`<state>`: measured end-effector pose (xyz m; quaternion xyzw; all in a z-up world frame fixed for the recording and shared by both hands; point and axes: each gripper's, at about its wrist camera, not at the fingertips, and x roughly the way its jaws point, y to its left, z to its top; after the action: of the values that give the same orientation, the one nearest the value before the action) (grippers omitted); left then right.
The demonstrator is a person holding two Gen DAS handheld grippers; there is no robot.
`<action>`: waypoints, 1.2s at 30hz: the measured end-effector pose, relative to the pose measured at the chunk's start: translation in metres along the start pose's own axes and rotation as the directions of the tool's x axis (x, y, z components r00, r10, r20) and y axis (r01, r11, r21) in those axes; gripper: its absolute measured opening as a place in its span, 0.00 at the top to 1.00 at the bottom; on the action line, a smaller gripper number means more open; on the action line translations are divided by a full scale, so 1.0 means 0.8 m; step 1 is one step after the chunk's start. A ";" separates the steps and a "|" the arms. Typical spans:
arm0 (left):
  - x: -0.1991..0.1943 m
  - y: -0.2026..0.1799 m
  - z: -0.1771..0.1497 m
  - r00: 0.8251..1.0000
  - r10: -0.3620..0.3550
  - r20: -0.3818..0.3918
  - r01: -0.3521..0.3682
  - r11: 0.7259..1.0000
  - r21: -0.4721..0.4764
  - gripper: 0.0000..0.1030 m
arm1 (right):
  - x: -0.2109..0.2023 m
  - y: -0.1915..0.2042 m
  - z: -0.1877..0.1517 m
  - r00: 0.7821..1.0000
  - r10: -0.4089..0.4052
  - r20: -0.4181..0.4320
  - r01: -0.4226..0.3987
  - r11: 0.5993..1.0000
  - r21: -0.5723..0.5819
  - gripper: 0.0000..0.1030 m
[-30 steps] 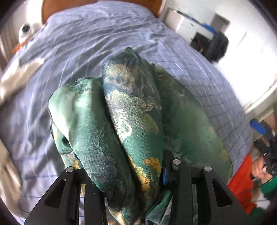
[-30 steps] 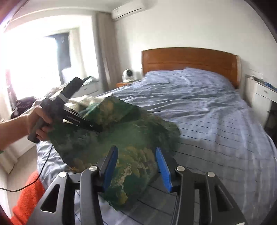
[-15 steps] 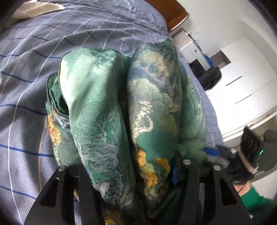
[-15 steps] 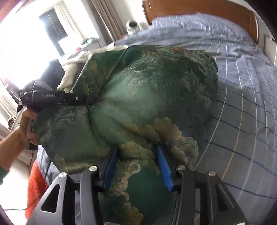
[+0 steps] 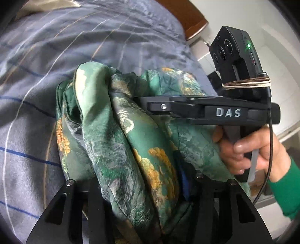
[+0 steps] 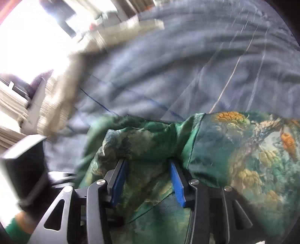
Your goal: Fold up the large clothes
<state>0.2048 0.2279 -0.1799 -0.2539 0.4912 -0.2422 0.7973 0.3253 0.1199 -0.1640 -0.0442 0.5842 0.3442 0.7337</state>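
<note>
A green garment (image 5: 120,131) printed with gold and pale flowers lies bunched on the bed. In the left wrist view a thick wad of it fills my left gripper (image 5: 138,180), whose jaws are closing on it. My right gripper (image 5: 142,102) reaches in from the right, held by a hand (image 5: 253,148) in a green sleeve, its fingers buried in the folds. In the blurred right wrist view the right gripper (image 6: 148,169) has its blue pads (image 6: 176,184) pressed on a fold of the garment (image 6: 234,150). The left gripper's black body (image 6: 26,165) shows at the lower left.
The bed has a blue-grey checked cover (image 5: 46,56) and a wooden headboard (image 5: 187,16) at the far end. Beige cloth (image 6: 75,65) lies on the cover beyond the garment. White cabinets (image 5: 281,75) stand beside the bed.
The right gripper has swung in and down, and now crosses the left wrist view close to the left gripper. The garment has come down from a spread hold to a bunch on the cover.
</note>
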 end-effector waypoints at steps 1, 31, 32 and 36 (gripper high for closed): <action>0.000 0.004 0.000 1.000 -0.014 0.001 0.014 1.000 -0.011 0.52 | 0.004 0.001 0.001 1.000 -0.013 0.004 0.013 1.000 0.005 0.57; -0.028 -0.015 0.011 0.999 -0.044 0.009 0.044 0.999 0.017 0.38 | -0.178 0.013 -0.256 0.975 0.026 0.220 -0.027 1.000 0.002 0.62; -0.036 -0.020 0.010 0.998 -0.060 0.015 0.059 0.998 0.024 0.38 | -0.197 0.027 -0.247 0.962 0.008 0.275 0.002 0.999 -0.036 0.62; -0.092 -0.015 0.003 0.991 -0.098 0.091 0.096 0.995 0.034 0.23 | -0.206 0.061 -0.200 0.925 -0.016 0.379 0.071 0.989 -0.130 0.62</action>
<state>0.1757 0.2661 -0.1227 -0.2766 0.4371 -0.2759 0.8101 0.1527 0.0074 -0.0514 -0.0420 0.4053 0.3703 0.8347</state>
